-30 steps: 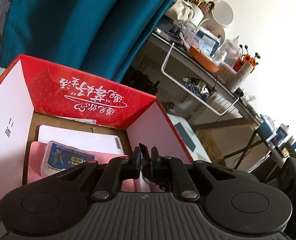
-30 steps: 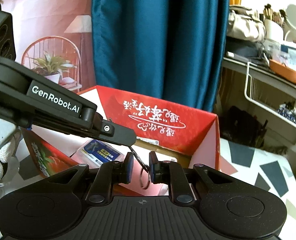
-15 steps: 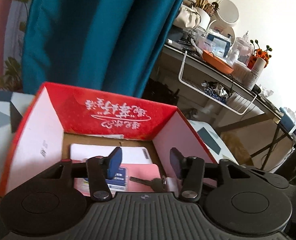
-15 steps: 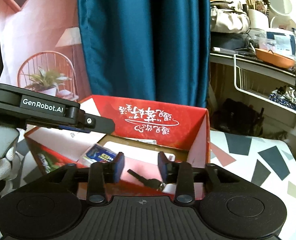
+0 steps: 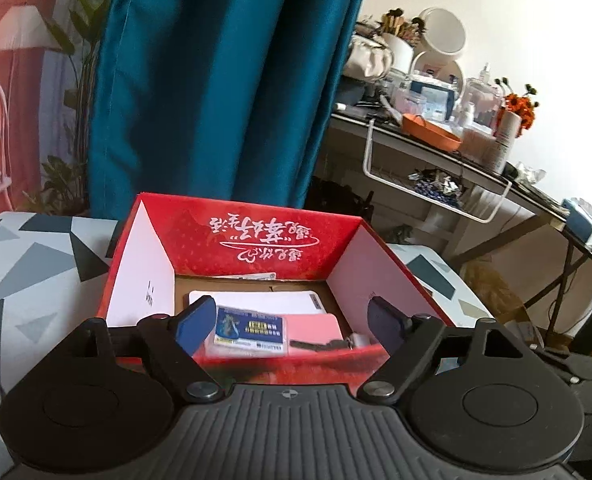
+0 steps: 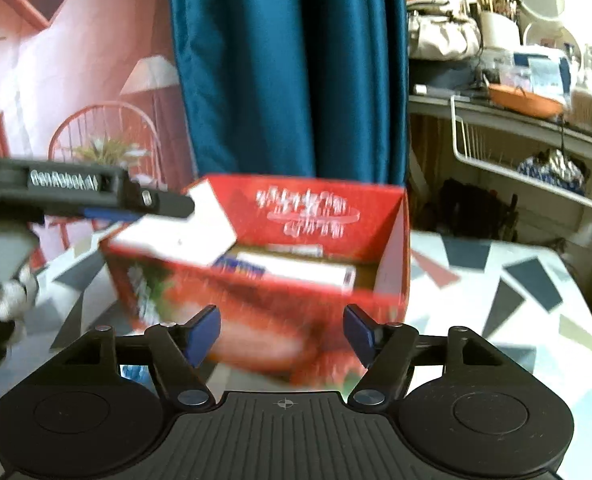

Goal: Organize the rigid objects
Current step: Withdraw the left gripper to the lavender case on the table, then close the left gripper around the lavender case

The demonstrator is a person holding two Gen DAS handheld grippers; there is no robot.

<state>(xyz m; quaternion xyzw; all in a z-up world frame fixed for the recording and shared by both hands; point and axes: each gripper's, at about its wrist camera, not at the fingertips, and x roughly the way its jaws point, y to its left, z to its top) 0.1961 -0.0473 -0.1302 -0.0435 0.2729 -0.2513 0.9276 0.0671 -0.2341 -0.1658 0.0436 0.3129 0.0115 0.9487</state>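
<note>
Key (image 5: 320, 345) visible in box (image 5: 255, 236) only from left wrist, both tools (image 5: 291, 326) (image 6: 281, 330) spread apart, empty.

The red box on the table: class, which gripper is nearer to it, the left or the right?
Left. The left gripper hangs open at the red box's near rim, looking in. The right gripper is open too, short of the box's front wall.

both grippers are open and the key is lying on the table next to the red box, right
Not quite. Both the left gripper and right gripper are open, but the key lies inside the red box, on the pink card, not on the table. The left wrist view shows it.
</note>
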